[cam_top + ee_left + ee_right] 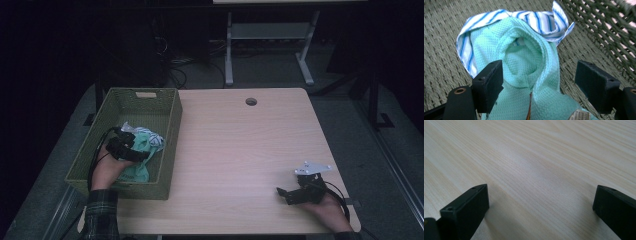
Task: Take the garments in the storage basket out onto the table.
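Note:
A green woven basket (172,131) stands on the left end of the wooden table (240,145). Inside it lies a mint-green waffle cloth (136,172), bunched up over a blue-and-white striped cloth (129,127). My left gripper (135,140) is down in the basket, right over the pile. In the left gripper view its jaws stand wide, and a raised fold of the mint cloth (529,65) sits between them. The left pad (490,82) lies against the fold; the right pad is apart from it. The striped cloth (536,20) peeks out behind. My right gripper (282,194) rests open on bare table near the front right.
The basket floor (444,30) and its right wall (604,32) surround the cloths closely. A round cable hole (251,101) is in the table's far edge. Beyond stand another table's white legs (229,55) and cables on the dark floor. The right gripper (541,207) faces bare wood (536,157).

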A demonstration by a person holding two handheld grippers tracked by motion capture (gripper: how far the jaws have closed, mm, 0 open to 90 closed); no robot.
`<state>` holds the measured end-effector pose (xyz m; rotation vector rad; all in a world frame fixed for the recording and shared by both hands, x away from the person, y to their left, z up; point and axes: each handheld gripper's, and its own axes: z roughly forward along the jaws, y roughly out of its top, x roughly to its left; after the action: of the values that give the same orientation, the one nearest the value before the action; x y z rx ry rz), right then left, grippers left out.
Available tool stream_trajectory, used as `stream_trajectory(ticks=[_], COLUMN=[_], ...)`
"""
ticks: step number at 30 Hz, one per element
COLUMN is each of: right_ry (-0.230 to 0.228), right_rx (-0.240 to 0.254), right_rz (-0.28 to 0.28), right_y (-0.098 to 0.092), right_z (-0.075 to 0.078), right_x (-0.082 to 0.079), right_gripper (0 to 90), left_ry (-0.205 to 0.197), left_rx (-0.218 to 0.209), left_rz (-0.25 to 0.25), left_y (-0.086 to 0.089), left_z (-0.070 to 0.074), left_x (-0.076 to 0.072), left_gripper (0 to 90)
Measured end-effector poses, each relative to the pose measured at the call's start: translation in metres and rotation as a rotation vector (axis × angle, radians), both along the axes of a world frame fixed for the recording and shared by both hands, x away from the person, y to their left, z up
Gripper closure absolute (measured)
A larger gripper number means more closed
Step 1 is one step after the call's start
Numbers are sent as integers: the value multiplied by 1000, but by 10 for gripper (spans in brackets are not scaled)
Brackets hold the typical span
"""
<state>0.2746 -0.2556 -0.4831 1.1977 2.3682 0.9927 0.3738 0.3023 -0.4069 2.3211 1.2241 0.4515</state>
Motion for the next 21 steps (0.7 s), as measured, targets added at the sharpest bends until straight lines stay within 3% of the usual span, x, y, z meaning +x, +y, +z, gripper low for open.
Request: stream_trajectory(ticks=[5, 15, 19, 21], right_ry=[0, 0, 0, 0], right_rx=[0, 0, 0, 0], right_rz=[0, 0, 0, 0], right_y=[0, 0, 0, 0], right_z=[0, 0, 0, 0], right_x=[0, 0, 0, 0], right_gripper=[1, 0, 1, 0], left_ry=[35, 82, 107, 126], left_rx=[24, 49, 47, 49], left_rz=[12, 23, 15, 10], left_y=[-1, -1, -1, -2], left_z=[-4, -7, -8, -8], left_x=[2, 4, 4, 4], left_gripper=[231, 354, 425, 502])
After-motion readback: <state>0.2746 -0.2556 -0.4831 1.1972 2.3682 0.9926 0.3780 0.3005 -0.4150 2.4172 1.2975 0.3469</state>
